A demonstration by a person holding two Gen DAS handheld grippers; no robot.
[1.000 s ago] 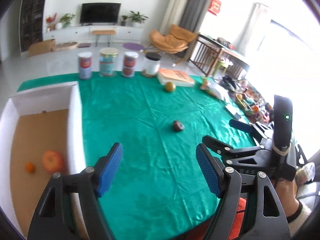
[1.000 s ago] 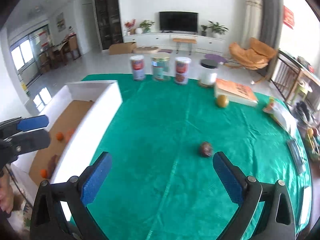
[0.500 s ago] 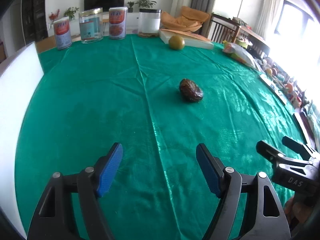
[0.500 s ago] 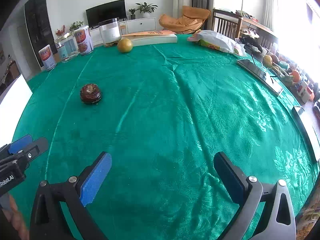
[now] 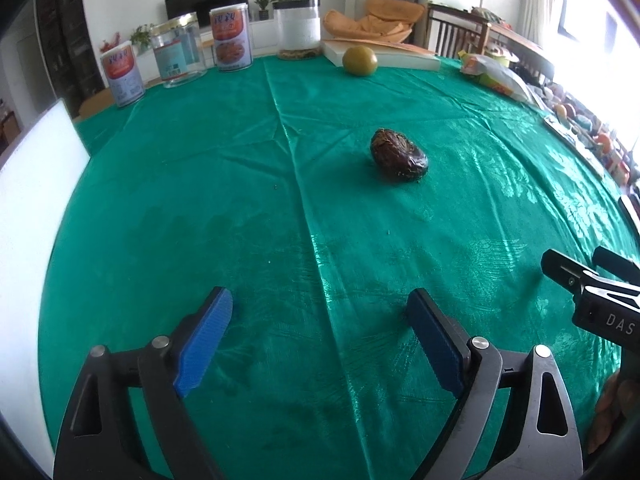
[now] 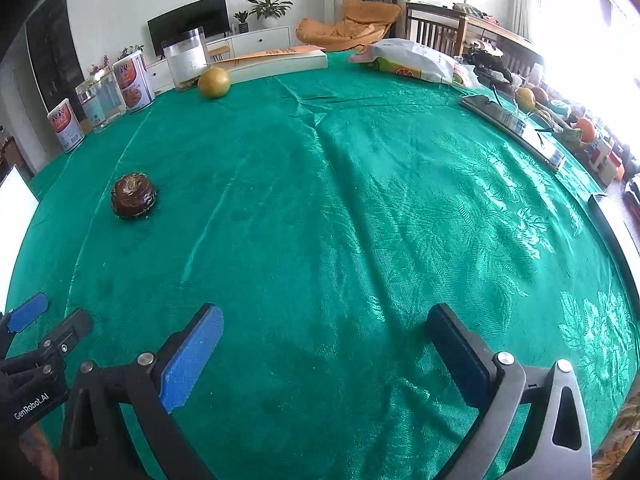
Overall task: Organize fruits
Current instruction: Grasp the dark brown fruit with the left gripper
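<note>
Dark wrinkled fruit (image 5: 399,155) on green cloth (image 5: 240,200) (untouched)

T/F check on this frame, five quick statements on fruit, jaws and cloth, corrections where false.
1. The dark fruit lies on the green cloth, touched by neither gripper. True.
2. The left gripper holds the dark fruit. False: nothing is between its jaws, which are opening.
3. The yellow-green fruit sits close by the book at the far edge. True.
4. The right gripper is shut on an orange. False: its jaws stand wide apart over bare cloth.
5. The dark fruit sits inside the white box. False: it lies out on the cloth, apart from the box.
</note>
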